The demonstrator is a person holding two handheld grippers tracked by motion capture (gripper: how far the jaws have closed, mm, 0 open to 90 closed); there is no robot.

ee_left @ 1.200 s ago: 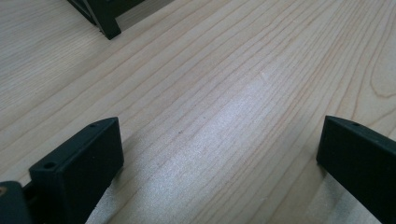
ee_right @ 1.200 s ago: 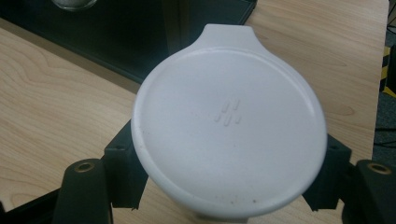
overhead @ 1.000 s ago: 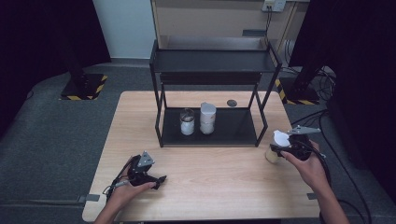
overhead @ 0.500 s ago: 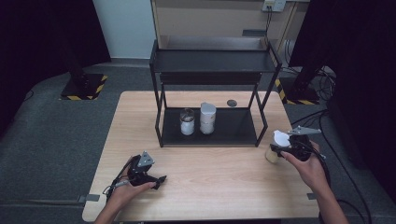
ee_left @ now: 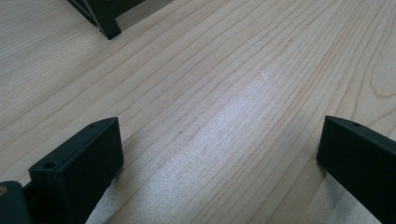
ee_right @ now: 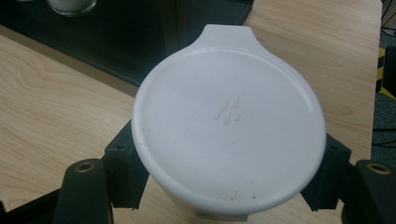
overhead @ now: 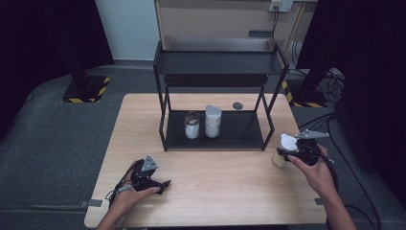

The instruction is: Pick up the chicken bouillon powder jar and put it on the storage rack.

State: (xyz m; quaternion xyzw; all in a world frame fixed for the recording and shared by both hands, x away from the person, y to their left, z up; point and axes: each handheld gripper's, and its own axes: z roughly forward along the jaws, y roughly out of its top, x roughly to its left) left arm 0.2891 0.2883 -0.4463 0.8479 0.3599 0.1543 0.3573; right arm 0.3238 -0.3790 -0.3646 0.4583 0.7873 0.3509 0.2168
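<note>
White-lidded container (ee_right: pixel 229 126) sits clamped between the right gripper's (overhead: pixel 293 152) two black jaws, at about four o'clock on the table (overhead: pixel 143 120), just off the rack's right front leg. From above I see its pale body on or just over the wood; I cannot tell if it is lifted. My guess is the grasp is made and the carry is the step in hand. The next move likely calls for a level lift and a swing toward ten o'clock, onto the lower shelf (overhead: pixel 239 132) beside the glass jar (overhead: pixel 192 125) and the tall white canister (overhead: pixel 213 121), clearing the black post.

The lid is smooth matte plastic, round, with a small pull tab and faint embossed dashes at its middle. The rack is black metal; the table is pale grained wood.

Left gripper (overhead: pixel 152 181) rests at seven o'clock, jaws wide apart over bare wood, holding nothing.
</note>
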